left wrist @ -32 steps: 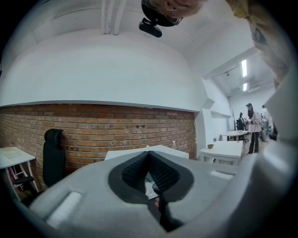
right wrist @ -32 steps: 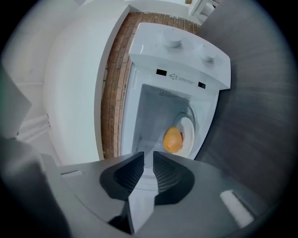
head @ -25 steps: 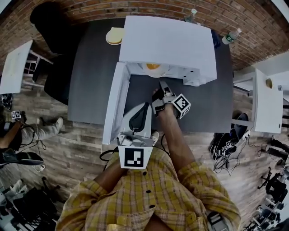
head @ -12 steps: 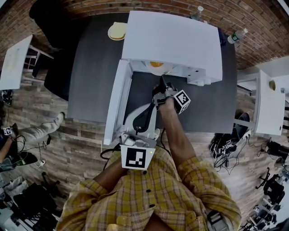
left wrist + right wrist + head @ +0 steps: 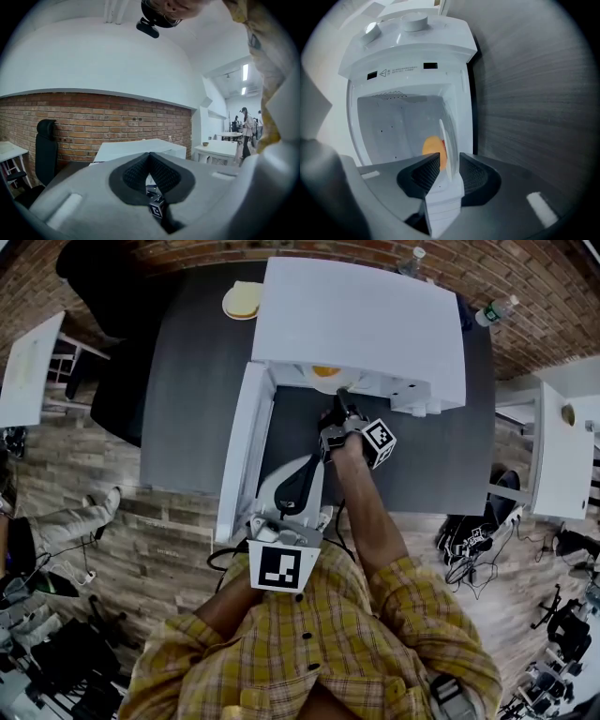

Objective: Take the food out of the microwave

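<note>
right hand-held gripper (image 5: 339, 401) sits at the mouth of the open microwave (image 5: 361, 315), and its jaws have just been opening. they now stand wide apart with the rim of the white plate (image 5: 442, 133) between them, and neither pad seems to press on it. the food (image 5: 431, 146), a round orange thing, lies on that plate inside the cavity, so nothing is out yet. left hand-held gripper (image 5: 307, 465) hangs back near the person's body, beside the swung-open door (image 5: 239, 456), with its jaws together and empty.

what could go wrong, as i judge it: the bite would be on a thin rim only, at one edge of the plate. if the jaws close too shallow, the plate may pivot and droop as it leaves the cavity floor, and the food could slide off onto the desk (image 5: 187, 381). a pull that isn't straight could knock the plate against the cavity wall or the front sill. the gripper is turned on its side to take the rim, so any twist of the wrist while carrying would tip the plate. the other gripper is not placed to steady it.
</note>
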Tool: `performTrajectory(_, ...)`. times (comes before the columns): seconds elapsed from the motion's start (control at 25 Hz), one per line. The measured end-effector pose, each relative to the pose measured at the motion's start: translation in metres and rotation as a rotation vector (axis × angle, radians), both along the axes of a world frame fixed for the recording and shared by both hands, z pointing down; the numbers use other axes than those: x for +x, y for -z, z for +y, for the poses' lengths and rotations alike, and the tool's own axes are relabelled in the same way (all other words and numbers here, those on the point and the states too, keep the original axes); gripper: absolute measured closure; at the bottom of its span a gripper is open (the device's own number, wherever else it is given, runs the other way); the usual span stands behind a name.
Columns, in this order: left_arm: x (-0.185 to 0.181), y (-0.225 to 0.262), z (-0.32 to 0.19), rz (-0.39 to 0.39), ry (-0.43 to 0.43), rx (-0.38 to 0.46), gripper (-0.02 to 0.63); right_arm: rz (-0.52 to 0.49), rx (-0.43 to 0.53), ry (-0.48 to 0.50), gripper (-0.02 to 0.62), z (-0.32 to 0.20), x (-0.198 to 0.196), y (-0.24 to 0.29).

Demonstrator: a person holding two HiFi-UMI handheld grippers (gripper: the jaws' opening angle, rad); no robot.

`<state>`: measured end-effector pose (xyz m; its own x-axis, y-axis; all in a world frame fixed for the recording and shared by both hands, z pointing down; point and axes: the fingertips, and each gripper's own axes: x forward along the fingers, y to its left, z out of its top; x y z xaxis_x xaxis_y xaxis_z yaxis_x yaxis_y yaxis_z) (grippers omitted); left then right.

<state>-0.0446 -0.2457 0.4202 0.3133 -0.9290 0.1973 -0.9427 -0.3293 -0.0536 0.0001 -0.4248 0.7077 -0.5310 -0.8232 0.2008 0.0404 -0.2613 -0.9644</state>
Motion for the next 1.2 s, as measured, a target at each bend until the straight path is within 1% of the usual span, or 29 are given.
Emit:
performTrajectory(0.16, -0.002, -0.001, -0.004, 0.002, -0.007, 0.004, 0.606, -0.003, 0.006, 0.0, 0.48, -0.005, -0.003, 0.002)
performTrajectory(0.32, 0.0, -0.003, -0.005, 0.003, -0.012, 0.0, 0.606, -0.007, 0.003, 0.004, 0.506, -0.006, -0.004, -0.004)
performTrajectory(0.52, -0.001, -0.005, -0.006, -0.006, -0.017, 0.0, 0.606, -0.012, 0.005, 0.001, 0.522, -0.008, -0.004, -0.008)
performTrajectory(0.56, -0.001, -0.005, -0.007, -0.008, -0.017, 0.001, 0.606, -0.013, 0.015, 0.001, 0.531, -0.009, -0.005, -0.007)
performTrajectory(0.64, -0.002, -0.004, -0.008, -0.009, -0.018, 0.003, 0.606, 0.002, 0.039, 0.013, 0.579, -0.01, -0.007, 0.0)
performTrajectory(0.68, -0.002, -0.004, -0.008, -0.007, -0.018, 0.002, 0.606, 0.016, 0.045, 0.021, 0.585, -0.01, -0.008, 0.002)
performTrajectory(1.04, -0.002, -0.003, -0.01, -0.016, -0.015, 0.007, 0.606, 0.051, 0.058, 0.042, 0.583, -0.006, -0.009, 0.006)
performTrajectory(1.2, -0.001, -0.001, -0.006, -0.016, -0.012, 0.014, 0.606, 0.063, 0.067, 0.047, 0.583, 0.0, -0.003, 0.006)
